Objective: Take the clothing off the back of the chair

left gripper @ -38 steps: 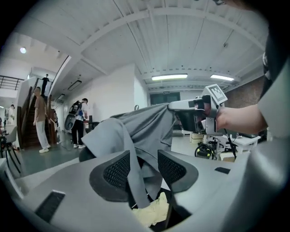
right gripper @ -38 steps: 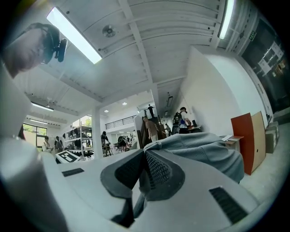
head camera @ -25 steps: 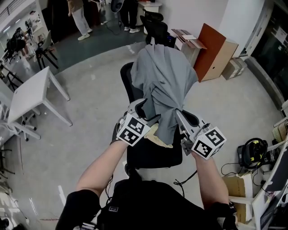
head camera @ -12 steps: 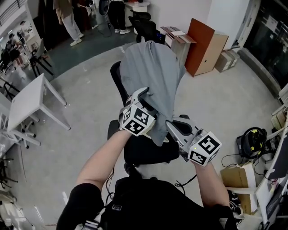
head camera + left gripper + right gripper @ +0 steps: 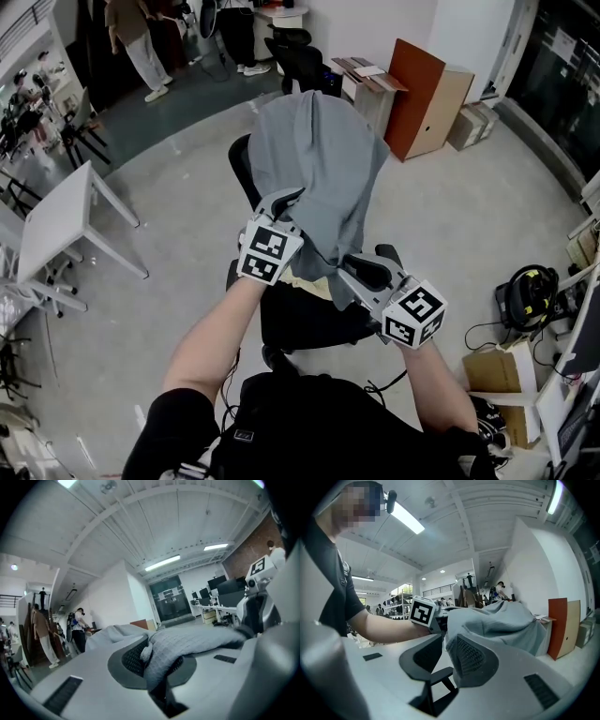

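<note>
A grey garment [image 5: 323, 159] hangs over the back of a black office chair [image 5: 242, 161], its lower end bunched above the seat. My left gripper [image 5: 286, 206] is at the garment's left edge. In the left gripper view it [image 5: 150, 656] has just closed, and a fold of the grey cloth [image 5: 187, 641] is pinched between its pads. My right gripper [image 5: 345, 262] is lower, at the garment's bottom right. Its jaws [image 5: 446, 653] have just been opening and now stand apart, with the cloth [image 5: 506, 620] lying against the right pad [image 5: 473, 660] but not pressed.
A white table [image 5: 56, 220] stands at the left. A brown board and cardboard boxes [image 5: 427, 94] lean at the back right beside another black chair [image 5: 300, 56]. People [image 5: 136, 37] stand far back. A yellow-black headset [image 5: 528, 300] and boxes lie on the floor at the right.
My left gripper rose along the garment's left edge and shut on a fold of it. The right gripper sank toward the seat and its jaws parted.
</note>
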`<state>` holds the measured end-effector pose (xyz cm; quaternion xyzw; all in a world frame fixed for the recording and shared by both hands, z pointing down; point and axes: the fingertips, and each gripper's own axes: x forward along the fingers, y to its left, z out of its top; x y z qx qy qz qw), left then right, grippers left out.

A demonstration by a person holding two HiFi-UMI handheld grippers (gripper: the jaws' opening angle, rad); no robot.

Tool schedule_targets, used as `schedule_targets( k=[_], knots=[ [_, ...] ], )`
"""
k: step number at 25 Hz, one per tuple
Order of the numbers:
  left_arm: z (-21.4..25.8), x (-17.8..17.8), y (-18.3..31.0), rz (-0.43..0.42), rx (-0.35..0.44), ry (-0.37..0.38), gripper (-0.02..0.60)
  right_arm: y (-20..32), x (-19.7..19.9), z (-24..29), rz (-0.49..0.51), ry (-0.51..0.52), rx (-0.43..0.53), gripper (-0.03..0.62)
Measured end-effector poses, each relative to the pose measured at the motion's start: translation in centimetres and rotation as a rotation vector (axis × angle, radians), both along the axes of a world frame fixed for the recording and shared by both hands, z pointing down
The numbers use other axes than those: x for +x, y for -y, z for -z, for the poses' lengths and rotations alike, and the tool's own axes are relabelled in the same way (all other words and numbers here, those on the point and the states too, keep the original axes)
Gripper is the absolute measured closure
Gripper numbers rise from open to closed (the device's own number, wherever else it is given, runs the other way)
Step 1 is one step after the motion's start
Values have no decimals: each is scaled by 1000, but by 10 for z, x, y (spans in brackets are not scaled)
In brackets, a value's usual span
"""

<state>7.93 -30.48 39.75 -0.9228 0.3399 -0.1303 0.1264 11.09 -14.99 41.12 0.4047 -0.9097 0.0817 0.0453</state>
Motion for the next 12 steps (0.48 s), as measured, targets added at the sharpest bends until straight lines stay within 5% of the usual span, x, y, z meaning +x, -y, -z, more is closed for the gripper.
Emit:
schedule_targets(
  k=[12],
  knots=[
    [-37, -118, 86, 115, -158, -90, 563, 133, 9, -33, -225, 32, -116, 402]
  ],
)
